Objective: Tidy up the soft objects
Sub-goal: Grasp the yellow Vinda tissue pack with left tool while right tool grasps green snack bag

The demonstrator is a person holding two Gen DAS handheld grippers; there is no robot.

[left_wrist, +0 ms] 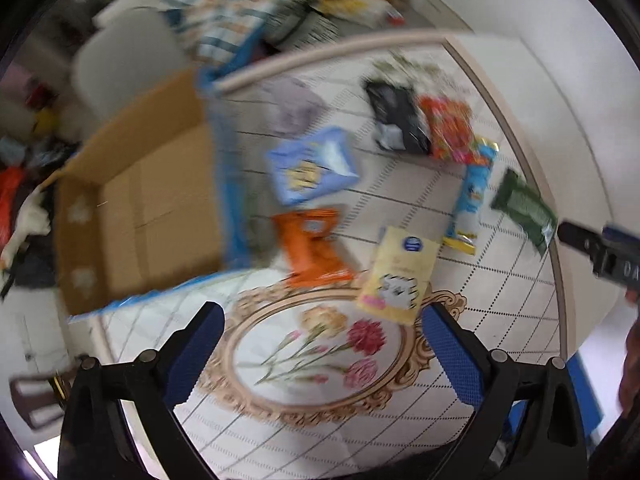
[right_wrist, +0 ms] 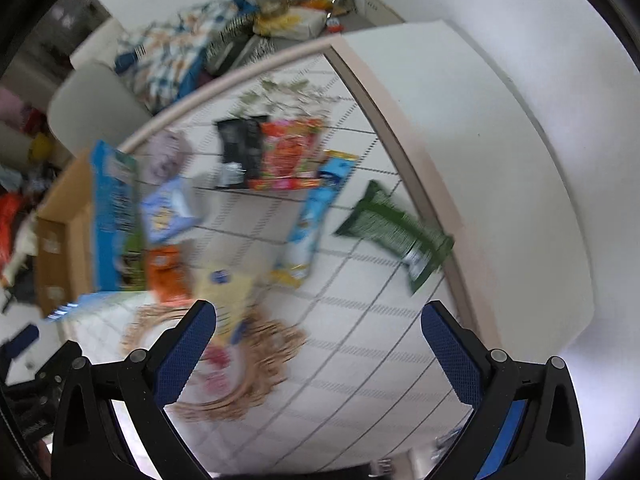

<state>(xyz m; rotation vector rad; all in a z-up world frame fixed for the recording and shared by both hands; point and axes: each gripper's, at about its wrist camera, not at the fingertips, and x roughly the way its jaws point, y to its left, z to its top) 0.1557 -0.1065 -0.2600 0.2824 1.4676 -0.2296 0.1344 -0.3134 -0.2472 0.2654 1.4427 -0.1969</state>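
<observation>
Several soft packs lie on the tile-patterned tablecloth [left_wrist: 500, 320]: a light blue pack [left_wrist: 312, 164], an orange pack [left_wrist: 312, 248], a yellow cat-print pack [left_wrist: 396, 276], a long blue pack [left_wrist: 472, 200], a black pack [left_wrist: 396, 120], a red pack [left_wrist: 448, 128] and a green pack [left_wrist: 524, 204]. My left gripper [left_wrist: 322, 320] hovers open over the flower oval, holding nothing. My right gripper [right_wrist: 318, 316] is open and empty too, with the green pack [right_wrist: 394, 232] ahead on its right and the yellow pack [right_wrist: 228, 292] by its left finger. Both views are motion-blurred.
An open, empty cardboard box [left_wrist: 136, 208] with blue-edged flaps stands at the table's left. A grey chair [left_wrist: 120, 60] and a heap of patterned fabric [left_wrist: 224, 12] are behind the table. The table's rounded edge [right_wrist: 420, 184] runs just right of the green pack.
</observation>
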